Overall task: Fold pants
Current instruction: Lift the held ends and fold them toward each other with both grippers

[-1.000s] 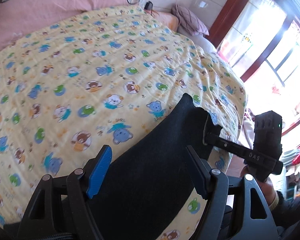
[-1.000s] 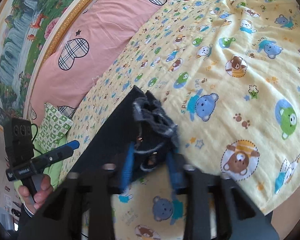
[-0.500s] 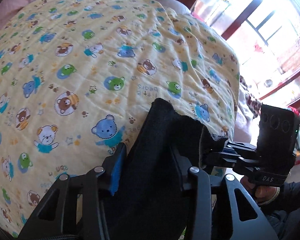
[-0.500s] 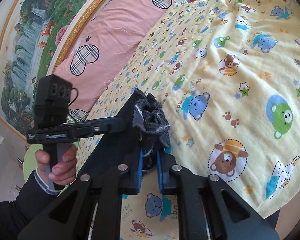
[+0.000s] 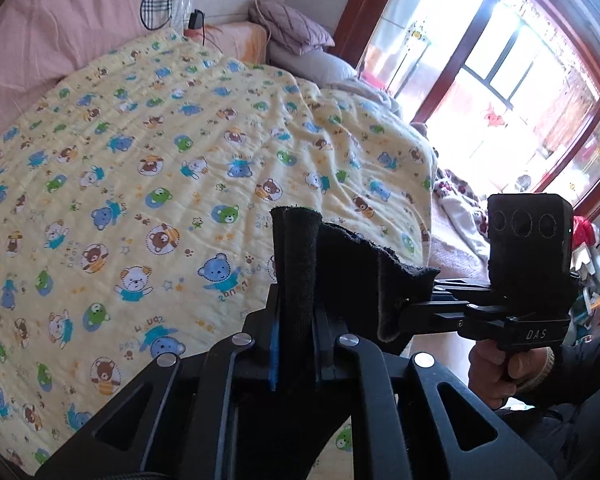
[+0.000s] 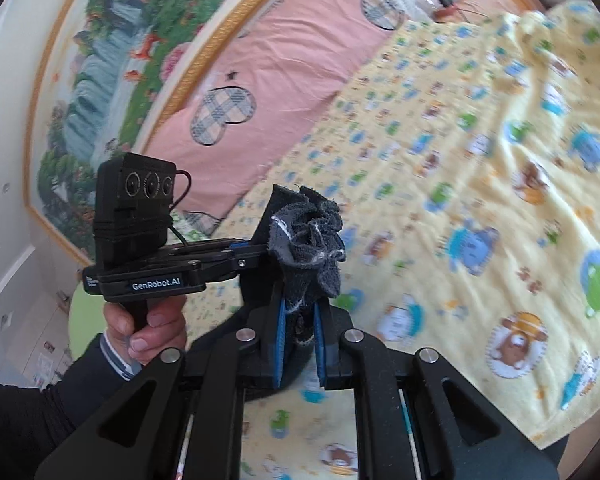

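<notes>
Both tongs risen, pants (image 5: 300,276) lifted off bed (image 5: 140,160) | left tongs (image 5: 296,344), right tongs (image 6: 300,344) clamped on pants | keep edge taut, level, lower evenly.

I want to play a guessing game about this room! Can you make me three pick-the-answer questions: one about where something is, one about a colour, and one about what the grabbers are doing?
1. Where is the framed painting?
A. on the wall above the pink pillow
B. on the floor
C. on the window

2. What colour are the pants?
A. red
B. black
C. white

3. What are the left gripper and the right gripper doing?
A. both open
B. both clamped on the pants
C. lying on the blanket

Answers: 1 A, the gold frame hangs just above the pillow. 2 B, the cloth looks black. 3 B, cloth is pinched between each pair of fingers.
</notes>
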`<state>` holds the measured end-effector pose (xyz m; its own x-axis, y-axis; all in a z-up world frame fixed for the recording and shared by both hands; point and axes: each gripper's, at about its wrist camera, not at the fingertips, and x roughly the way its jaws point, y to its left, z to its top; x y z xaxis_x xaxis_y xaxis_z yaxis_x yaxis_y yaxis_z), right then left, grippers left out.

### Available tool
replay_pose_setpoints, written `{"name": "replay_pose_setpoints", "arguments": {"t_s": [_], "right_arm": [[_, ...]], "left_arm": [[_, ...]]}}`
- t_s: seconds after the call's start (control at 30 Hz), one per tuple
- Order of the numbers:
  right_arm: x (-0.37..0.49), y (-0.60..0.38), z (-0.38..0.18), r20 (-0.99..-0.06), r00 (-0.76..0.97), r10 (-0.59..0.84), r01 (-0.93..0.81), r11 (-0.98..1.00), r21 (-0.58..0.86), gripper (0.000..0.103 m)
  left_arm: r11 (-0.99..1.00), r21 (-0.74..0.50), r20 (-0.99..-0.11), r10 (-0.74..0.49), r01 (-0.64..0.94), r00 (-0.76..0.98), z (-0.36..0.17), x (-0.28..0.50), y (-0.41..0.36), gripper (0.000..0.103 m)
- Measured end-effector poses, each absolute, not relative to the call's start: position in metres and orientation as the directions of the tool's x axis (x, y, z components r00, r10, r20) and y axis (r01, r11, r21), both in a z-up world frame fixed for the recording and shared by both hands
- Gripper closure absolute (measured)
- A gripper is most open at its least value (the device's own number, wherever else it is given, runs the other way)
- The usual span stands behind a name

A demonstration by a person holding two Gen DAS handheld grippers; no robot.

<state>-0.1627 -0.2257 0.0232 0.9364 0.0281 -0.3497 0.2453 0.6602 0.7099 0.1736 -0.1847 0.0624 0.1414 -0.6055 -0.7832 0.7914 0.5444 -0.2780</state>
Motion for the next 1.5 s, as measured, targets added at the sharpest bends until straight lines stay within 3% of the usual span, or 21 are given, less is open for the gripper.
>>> {"name": "replay_pose_setpoints", "arguments": {"t_s": [0.23,0.43,0.87,1.3,1.5], "right_arm": [[-0.135,-0.186,0.062,-0.250,0.949,0.192,0.040,0.714,0.699,0.090],[-0.097,-0.142,0.062,-0.248,0.912,0.325,-0.065,0.715,0.696,0.090],[-0.027,-0.086,0.014,-0.351,0.812,0.467,-0.094,0.697,0.711,0.090],[-0.004,-0.062,-0.011,-0.479,0.743,0.467,-0.047,0.751,0.659,0.088],[0.002,-0.054,-0.017,-0.547,0.702,0.457,-0.030,0.785,0.619,0.082]], "left_arm": [[0.596,-0.294,-0.705,-0.663,0.748,0.251,0.093,0.145,-0.112,0.093],[0.661,-0.331,-0.678,-0.663,0.673,0.318,0.081,0.130,-0.049,0.092],[0.760,-0.425,-0.667,-0.630,0.491,0.398,0.021,0.115,0.037,0.092],[0.796,-0.469,-0.693,-0.600,0.382,0.399,-0.017,0.106,0.064,0.092],[0.821,-0.477,-0.709,-0.570,0.314,0.414,-0.026,0.092,0.080,0.090]]}}
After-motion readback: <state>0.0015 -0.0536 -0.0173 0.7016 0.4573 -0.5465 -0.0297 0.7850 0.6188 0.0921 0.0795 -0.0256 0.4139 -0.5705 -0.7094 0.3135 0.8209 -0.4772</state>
